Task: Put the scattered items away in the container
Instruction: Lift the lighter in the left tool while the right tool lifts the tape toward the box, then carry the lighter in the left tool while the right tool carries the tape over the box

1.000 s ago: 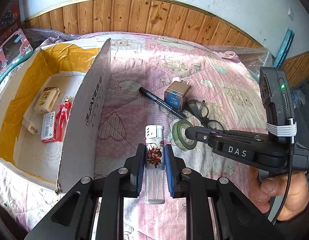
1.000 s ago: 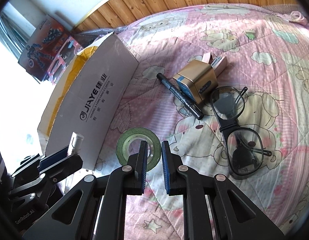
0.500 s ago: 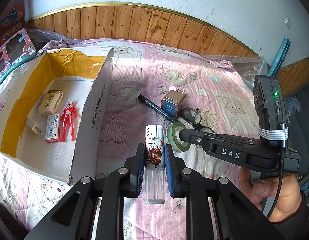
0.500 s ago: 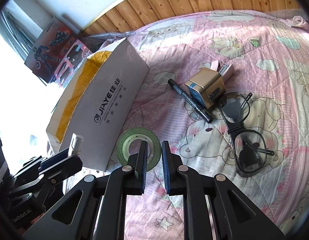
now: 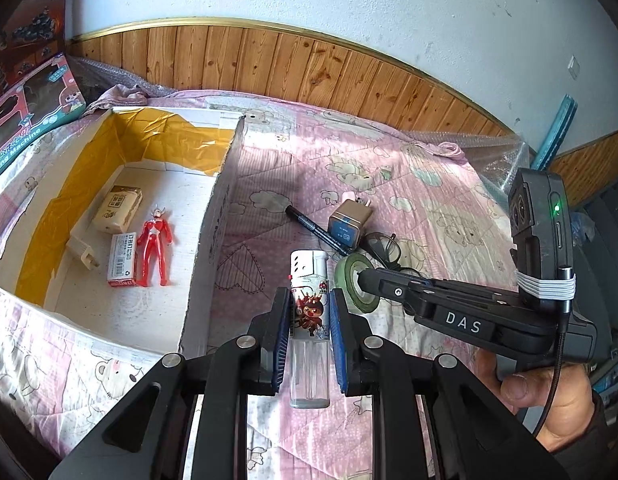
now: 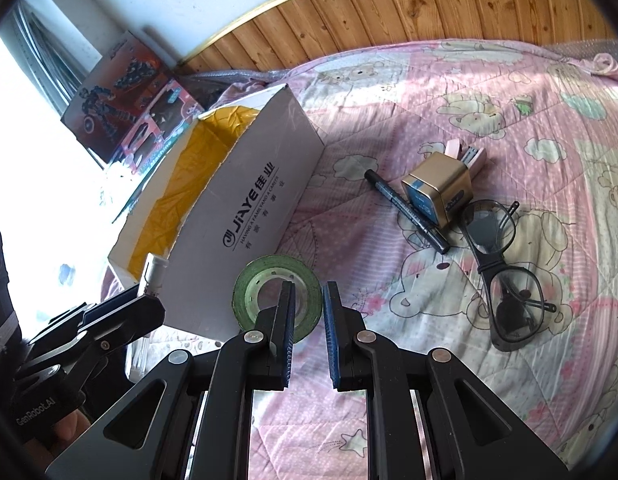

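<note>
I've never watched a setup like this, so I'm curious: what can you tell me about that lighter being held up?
The lighter is a slim one with a white cap pierced by small holes, a clear plastic body you can see through, and a red cartoon sticker around its middle. It stands upright, clamped at the sticker between the blue pads of the left hand-held gripper, above the pink quilt and just right of the cardboard box. In the right camera only its white top shows, beside the box wall.
</note>
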